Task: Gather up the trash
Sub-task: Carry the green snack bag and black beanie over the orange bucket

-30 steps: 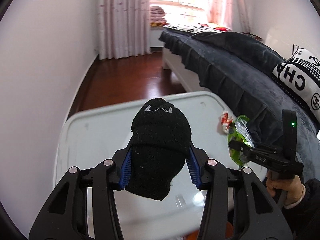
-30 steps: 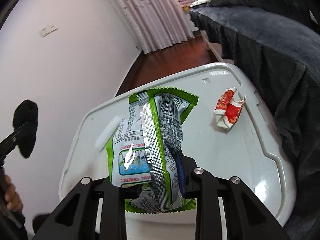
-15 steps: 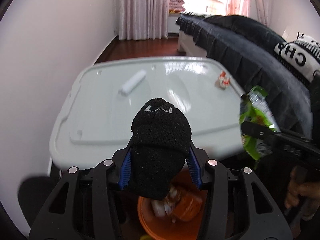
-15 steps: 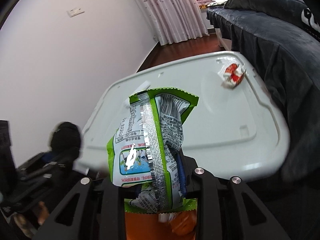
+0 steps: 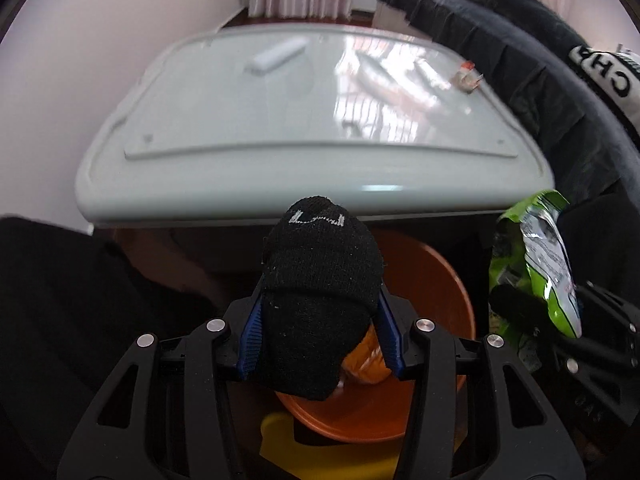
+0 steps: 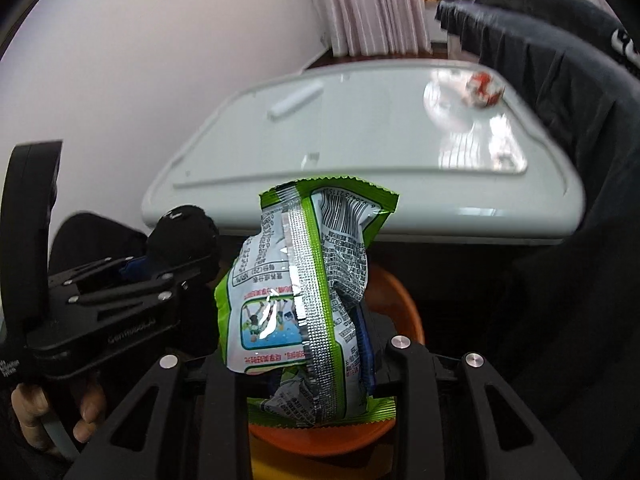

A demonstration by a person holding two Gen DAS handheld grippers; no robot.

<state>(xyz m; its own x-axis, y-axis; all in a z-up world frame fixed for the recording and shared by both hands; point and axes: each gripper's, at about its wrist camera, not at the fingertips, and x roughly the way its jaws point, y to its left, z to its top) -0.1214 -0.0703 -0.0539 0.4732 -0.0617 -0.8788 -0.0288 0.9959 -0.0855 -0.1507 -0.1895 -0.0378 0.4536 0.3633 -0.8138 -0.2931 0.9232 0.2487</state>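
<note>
Left gripper [image 5: 318,334]: matte black angular frame, cut-out struts, silver round screws, ribbed blue pads [image 5: 250,334]. Right gripper [image 6: 300,354] had identical construction; faint lettering marked the left gripper's side.

Orange bin [image 5: 436,280] mostly hidden behind black sock [image 5: 320,296]; far wrapper [image 6: 484,90] blurred.

1. The counter [image 5: 248,176] is a pale grey-white glossy plastic top with rounded corners and a raised rim line; window light reflects on its right half.
2. A white cylindrical roll [image 5: 278,56] lies on the far left part of the counter, set at a slant.
3. A crumpled red-and-white wrapper [image 6: 483,89] lies near the far right corner, well apart from the roll.
4. The near half of the counter carries nothing.
</note>
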